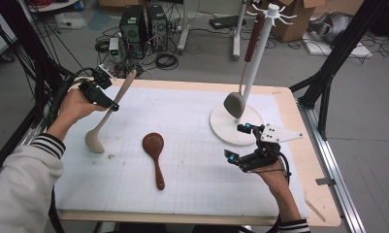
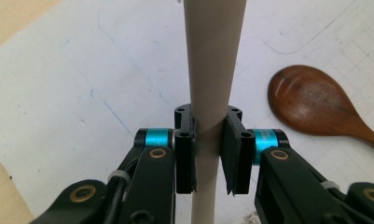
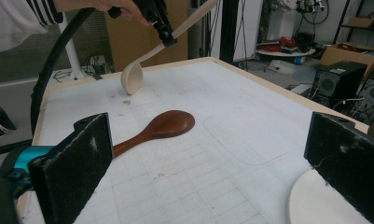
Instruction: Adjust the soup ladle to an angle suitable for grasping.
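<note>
Two narrow pads of the left tongs pinched the pale ladle mid-handle, its bowl low over the counter left of the brown spoon, so it could swivel or slip, while the right tongs gaped empty.

The left gripper stood with its two black jaws clamped on the cream ladle handle, which ran upright through the middle of the view. Below lay a white gridded mat on the desk. A dark brown wooden spoon lay on the mat, well apart from the handle.
</note>
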Demonstrator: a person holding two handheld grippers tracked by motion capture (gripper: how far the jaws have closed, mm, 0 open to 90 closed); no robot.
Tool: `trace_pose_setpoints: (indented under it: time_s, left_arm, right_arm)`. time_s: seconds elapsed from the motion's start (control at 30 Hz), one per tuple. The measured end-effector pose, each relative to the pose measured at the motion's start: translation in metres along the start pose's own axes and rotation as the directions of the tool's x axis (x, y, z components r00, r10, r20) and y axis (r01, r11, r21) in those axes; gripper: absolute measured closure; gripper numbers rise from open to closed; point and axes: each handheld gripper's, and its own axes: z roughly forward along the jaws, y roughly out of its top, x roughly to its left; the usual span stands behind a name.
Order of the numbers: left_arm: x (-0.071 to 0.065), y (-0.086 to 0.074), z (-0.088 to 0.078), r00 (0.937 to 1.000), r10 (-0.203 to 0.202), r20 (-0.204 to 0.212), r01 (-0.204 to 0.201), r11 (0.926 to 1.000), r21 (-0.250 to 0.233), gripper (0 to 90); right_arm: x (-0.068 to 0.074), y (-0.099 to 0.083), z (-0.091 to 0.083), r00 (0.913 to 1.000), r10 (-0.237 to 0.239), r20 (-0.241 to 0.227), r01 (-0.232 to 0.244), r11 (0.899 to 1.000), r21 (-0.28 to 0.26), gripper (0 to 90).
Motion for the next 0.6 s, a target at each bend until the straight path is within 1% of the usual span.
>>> trace_pose_setpoints:
  time_s: [0.1,0.23,0.27,0.3,0.4,0.43,0.5,0.53,0.57,0.6]
  left_arm:
    - [-0.001,0.000,-0.004,1.0000,0.006,0.005,-0.006,0.9995,-0.030,76.6]
    - [-0.002,0.000,-0.009,0.9997,0.014,0.017,-0.013,0.9967,-0.080,76.7]
    - [-0.002,0.000,-0.010,0.9997,0.017,0.019,-0.015,0.9966,-0.081,76.6]
    - [-0.002,0.000,-0.011,0.9997,0.020,0.016,-0.019,0.9955,-0.093,76.6]
    - [-0.003,0.000,-0.014,0.9999,0.016,0.002,-0.015,0.9932,-0.116,76.7]
    - [-0.003,0.000,-0.015,0.9997,0.021,0.009,-0.020,0.9930,-0.116,76.7]
    - [-0.003,0.000,-0.016,0.9998,0.019,0.006,-0.019,0.9924,-0.121,76.6]
    - [-0.003,-0.001,-0.016,0.9997,0.021,0.013,-0.020,0.9921,-0.124,76.7]
    - [-0.003,-0.001,-0.017,0.9998,0.019,0.007,-0.018,0.9913,-0.131,76.6]
    - [-0.003,-0.001,-0.018,0.9997,0.022,0.006,-0.021,0.9909,-0.133,76.6]
  right_arm:
    - [0.000,0.000,0.000,1.0000,-0.002,0.000,0.002,1.000,-0.001,0.3]
    - [0.000,0.000,0.000,1.0000,-0.004,0.002,0.004,1.000,-0.002,0.3]
    - [0.000,0.000,0.000,1.0000,-0.003,0.001,0.003,1.000,-0.001,0.3]
    - [0.000,0.000,0.000,1.0000,0.000,0.001,0.000,1.000,0.000,0.3]
    - [0.000,0.000,0.000,1.0000,0.001,0.005,-0.001,1.000,-0.002,0.3]
    - [-0.001,0.000,-0.001,1.0000,-0.002,0.009,0.003,1.000,-0.003,0.3]
    - [-0.001,0.000,-0.001,1.0000,-0.003,0.008,0.003,1.000,-0.006,0.3]
    - [-0.001,0.000,-0.002,0.9999,0.004,0.010,-0.004,1.000,-0.002,0.3]
    - [-0.002,0.001,-0.001,0.9999,-0.005,0.012,0.005,1.000,-0.005,0.3]
    - [-0.002,0.001,-0.002,0.9999,-0.003,0.010,0.003,1.000,-0.007,0.3]
